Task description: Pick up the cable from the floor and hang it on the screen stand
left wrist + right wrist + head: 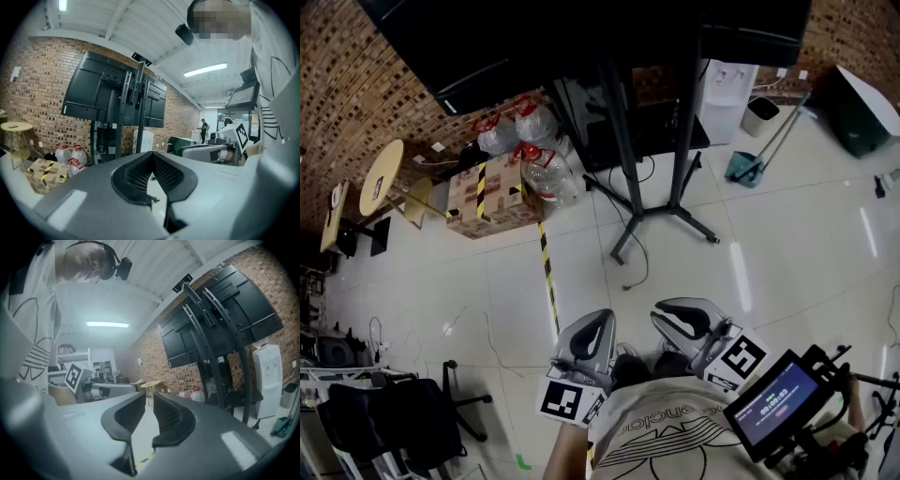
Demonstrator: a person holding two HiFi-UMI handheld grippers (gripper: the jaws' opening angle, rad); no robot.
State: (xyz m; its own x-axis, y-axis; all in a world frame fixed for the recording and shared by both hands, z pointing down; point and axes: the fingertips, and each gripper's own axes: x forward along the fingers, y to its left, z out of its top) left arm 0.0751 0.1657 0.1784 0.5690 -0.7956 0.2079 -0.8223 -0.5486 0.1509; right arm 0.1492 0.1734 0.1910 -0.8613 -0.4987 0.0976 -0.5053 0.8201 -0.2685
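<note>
While the cable (646, 255) is lying on the floor (787, 262) just this side of the screen stand (630, 131), running far to near, both grippers are hovering short of its loose end. The left gripper (594, 321), jaws pressed together, looks slightly nearer. The right gripper (673, 312) is showing a narrow, empty gap.

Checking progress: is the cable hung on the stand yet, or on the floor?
On the floor: the cable lies loose beside the stand's base.

Glossy tiled floor (787, 234) (rough brick wall (347, 84))
</note>
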